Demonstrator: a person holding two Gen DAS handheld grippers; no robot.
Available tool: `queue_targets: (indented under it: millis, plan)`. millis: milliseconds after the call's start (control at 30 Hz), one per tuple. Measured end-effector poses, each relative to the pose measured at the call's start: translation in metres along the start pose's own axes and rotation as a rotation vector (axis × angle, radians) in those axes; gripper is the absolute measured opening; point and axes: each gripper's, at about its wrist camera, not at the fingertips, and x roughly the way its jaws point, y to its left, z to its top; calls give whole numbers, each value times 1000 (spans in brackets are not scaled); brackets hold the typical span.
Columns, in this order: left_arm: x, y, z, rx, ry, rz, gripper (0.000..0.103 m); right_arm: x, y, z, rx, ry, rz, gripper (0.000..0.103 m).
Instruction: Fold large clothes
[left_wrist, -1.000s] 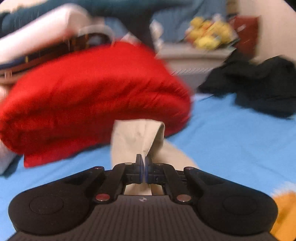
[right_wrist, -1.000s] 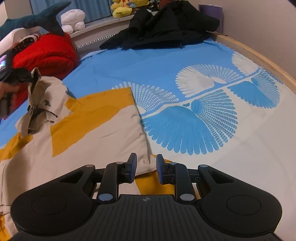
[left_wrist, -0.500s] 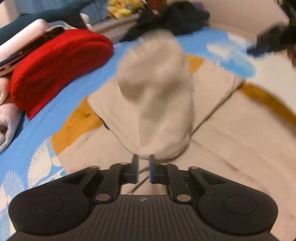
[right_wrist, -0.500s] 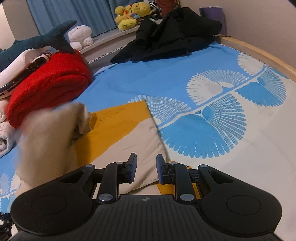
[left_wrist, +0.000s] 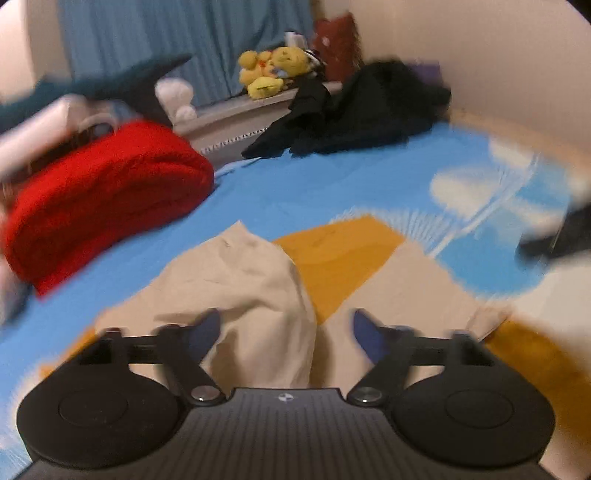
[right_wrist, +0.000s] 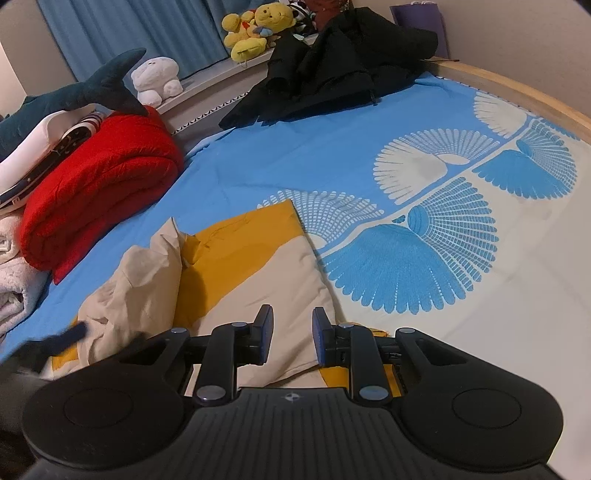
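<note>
A beige and mustard garment (left_wrist: 373, 266) lies spread on the blue patterned bed sheet (right_wrist: 303, 162). Its beige sleeve (left_wrist: 251, 280) is folded over onto the body in a loose hump. My left gripper (left_wrist: 286, 325) hovers just behind that sleeve; its jaws are opening, and the cloth sits between and ahead of them without being pinched. In the right wrist view the same sleeve (right_wrist: 147, 284) is at the lower left, with the blurred left gripper (right_wrist: 62, 338) beside it. My right gripper (right_wrist: 293, 325) stands open over the garment's beige edge (right_wrist: 291, 291), holding nothing.
A folded red blanket (right_wrist: 99, 192) and white towels (right_wrist: 14, 295) lie at the left. A heap of black clothes (right_wrist: 332, 74) sits at the head of the bed, with plush toys (right_wrist: 255, 29) on the ledge behind. The wooden bed rail (right_wrist: 517, 96) runs along the right.
My left gripper swung the beige sleeve from beside the red blanket across onto the garment, then its jaws opened and let the sleeve go. The right gripper stayed almost still.
</note>
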Motion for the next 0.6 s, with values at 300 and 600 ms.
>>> queue_targets:
  millis: [300,600]
  plan:
    - [-20,-29,-84,318,108,-199,4,-1,8,-1,0,7,76,25]
    - [-96,104,-84,-248,51,-185,56,17,43,-17,-14,117,221,25]
